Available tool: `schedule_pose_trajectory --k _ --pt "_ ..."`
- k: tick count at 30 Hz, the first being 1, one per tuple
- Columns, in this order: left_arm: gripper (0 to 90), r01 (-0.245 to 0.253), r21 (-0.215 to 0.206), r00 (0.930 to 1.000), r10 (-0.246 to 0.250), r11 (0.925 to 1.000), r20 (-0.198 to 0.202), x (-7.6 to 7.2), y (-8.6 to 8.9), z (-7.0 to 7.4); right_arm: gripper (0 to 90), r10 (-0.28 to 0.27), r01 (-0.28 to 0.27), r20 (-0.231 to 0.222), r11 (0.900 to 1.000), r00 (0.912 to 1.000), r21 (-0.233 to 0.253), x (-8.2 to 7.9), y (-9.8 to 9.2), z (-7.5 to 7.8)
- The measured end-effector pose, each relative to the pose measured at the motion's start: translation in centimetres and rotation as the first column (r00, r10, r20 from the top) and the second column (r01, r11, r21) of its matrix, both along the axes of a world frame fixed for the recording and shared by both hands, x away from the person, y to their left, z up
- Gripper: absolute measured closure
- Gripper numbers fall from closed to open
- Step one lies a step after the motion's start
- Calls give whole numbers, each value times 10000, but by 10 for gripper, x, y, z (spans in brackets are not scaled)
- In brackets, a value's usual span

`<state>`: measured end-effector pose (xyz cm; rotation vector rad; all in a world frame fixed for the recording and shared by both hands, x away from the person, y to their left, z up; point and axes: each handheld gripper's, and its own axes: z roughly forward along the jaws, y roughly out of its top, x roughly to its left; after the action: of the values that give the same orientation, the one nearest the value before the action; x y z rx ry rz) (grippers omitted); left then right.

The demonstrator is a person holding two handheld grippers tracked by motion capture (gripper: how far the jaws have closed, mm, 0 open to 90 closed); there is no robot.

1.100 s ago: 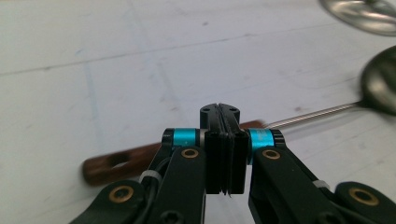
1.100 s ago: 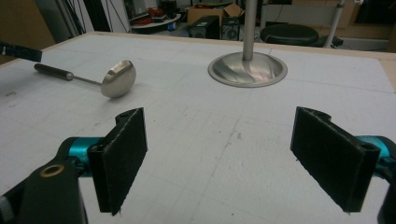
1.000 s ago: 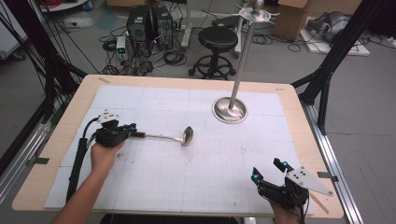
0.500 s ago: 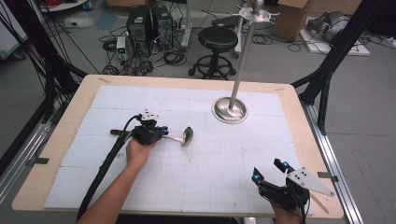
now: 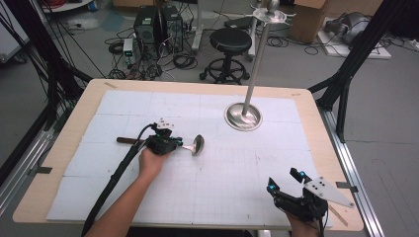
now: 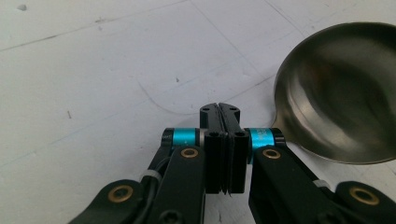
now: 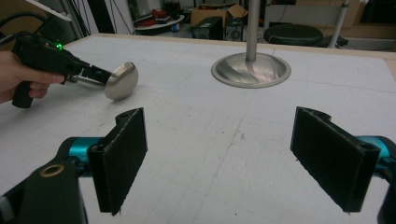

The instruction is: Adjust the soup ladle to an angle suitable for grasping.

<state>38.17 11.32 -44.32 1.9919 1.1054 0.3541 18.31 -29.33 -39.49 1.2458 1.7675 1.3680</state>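
Observation:
A metal ladle lies on the white mat, its bowl (image 5: 198, 144) to the right and its dark handle (image 5: 124, 140) to the left. My left gripper (image 5: 182, 145) sits over the ladle's shaft just short of the bowl. In the left gripper view its jaws (image 6: 219, 109) are pressed together with nothing between them, and the ladle bowl (image 6: 336, 88) lies just right of them. The right gripper view shows the left gripper (image 7: 95, 73) tip against the bowl (image 7: 121, 80). My right gripper (image 5: 284, 180) rests open at the front right, its pads (image 7: 122, 156) wide apart.
A tall metal stand with a round base (image 5: 243, 117) rises at the back centre-right of the table, its hooked top (image 5: 269, 13) high above. The left gripper's black cable (image 5: 116, 173) trails to the front edge. A stool (image 5: 230, 42) and computers stand beyond the table.
My left gripper has travelled right along the ladle, from the handle end to just short of the bowl. The ladle and my right gripper have stayed put.

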Motion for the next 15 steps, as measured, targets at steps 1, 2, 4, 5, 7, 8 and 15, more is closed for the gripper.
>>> schedule_pose_trajectory --k 1,2,4,5,7,8,15 --pt "892 72 -147 9999 -74 9999 -140 0 0 0 173 -8 8 -10 10000 10000 6 0 0 0" --pt "894 72 -147 9999 -74 9999 -140 0 0 0 173 0 0 -23 10000 10000 22 0 0 0" --pt "896 4 -443 9994 -20 9990 -343 0 -1 0 174 -6 6 -55 10000 10000 32 0 0 0" --pt "896 82 -451 9988 -104 9989 -485 1 0 0 174 -6 6 -55 10000 10000 32 0 0 0" --pt "896 139 -401 9987 -159 9991 -486 1 0 0 178 17 -17 -27 10000 10000 -4 0 0 0" --pt "896 125 -353 9986 -143 9993 -509 1 0 0 184 19 -19 -20 10000 10000 4 0 -1 0" --pt "896 158 -96 9987 -162 9998 -485 2 -1 -1 191 18 -18 -16 10000 10000 27 1 -2 0"
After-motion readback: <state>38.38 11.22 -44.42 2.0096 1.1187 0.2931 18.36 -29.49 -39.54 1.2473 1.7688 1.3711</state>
